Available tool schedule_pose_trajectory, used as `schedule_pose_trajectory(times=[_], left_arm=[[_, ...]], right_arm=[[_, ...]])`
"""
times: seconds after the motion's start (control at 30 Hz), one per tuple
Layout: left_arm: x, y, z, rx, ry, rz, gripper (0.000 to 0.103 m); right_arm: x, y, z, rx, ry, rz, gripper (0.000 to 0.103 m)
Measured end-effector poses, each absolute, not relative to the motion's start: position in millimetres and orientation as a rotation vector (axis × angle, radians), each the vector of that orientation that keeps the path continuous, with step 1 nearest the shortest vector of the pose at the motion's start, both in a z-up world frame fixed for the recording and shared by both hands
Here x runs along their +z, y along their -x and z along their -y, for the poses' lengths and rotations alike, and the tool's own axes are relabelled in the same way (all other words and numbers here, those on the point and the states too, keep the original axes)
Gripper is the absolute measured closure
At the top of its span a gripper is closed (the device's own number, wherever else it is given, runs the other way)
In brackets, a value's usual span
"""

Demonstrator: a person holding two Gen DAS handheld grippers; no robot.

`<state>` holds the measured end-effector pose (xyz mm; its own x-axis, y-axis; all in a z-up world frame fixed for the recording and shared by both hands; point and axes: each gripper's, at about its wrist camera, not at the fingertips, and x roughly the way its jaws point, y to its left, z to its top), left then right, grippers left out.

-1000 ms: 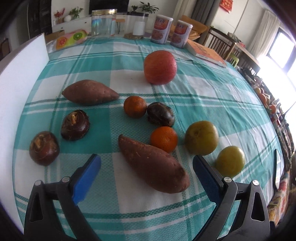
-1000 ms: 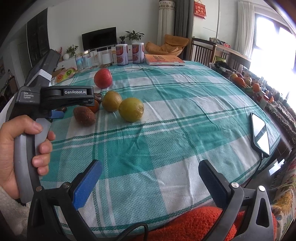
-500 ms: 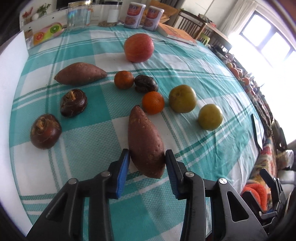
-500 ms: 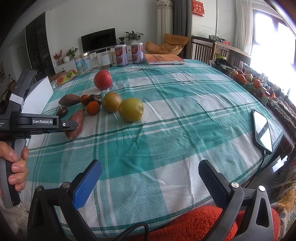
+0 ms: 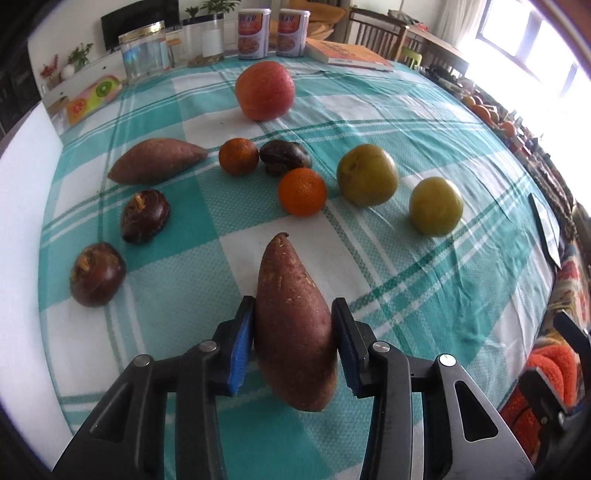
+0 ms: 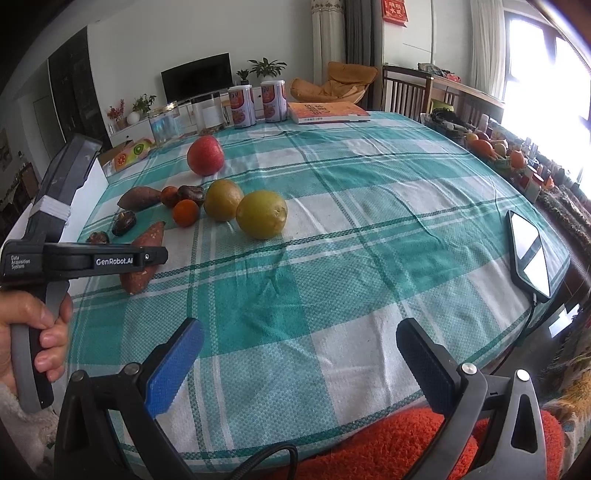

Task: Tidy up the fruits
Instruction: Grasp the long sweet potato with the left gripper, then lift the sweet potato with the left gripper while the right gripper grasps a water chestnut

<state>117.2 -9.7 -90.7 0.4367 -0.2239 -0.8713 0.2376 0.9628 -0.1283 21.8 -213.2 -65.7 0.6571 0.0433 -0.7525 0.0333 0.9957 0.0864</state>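
Observation:
My left gripper is shut on a reddish-brown sweet potato, its blue pads pressing both sides; it also shows in the right wrist view. Beyond lie a second sweet potato, two oranges, two yellow-green fruits, a red apple and three dark water chestnuts. My right gripper is open and empty above the checked cloth near the table's front edge.
The teal checked tablecloth covers the table. A phone lies at the right edge. Two cans, a glass jar and a book stand at the far edge. A white board borders the left.
My left gripper closed from wide open onto the near sweet potato, which now points straight away between the pads. The right gripper stayed open and barely moved.

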Motion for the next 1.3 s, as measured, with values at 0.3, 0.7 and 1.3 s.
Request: schedule_pose_trajectory(times=[0.3, 0.7, 1.3], left_arm=[[-92, -29, -31, -0.238, 0.050, -1.023, 0.060], [-97, -27, -48, -0.235, 0.155, -0.983, 0.060], [-64, -20, -72, -0.320, 0.291, -0.915, 0.061]], right_arm=[[-73, -59, 193, 0.283, -0.215, -0.959, 0.000], [-91, -185, -25, 0.816, 0.020, -1.161, 0.029], [-61, -161, 62, 0.664, -0.011, -1.095, 0.055]])
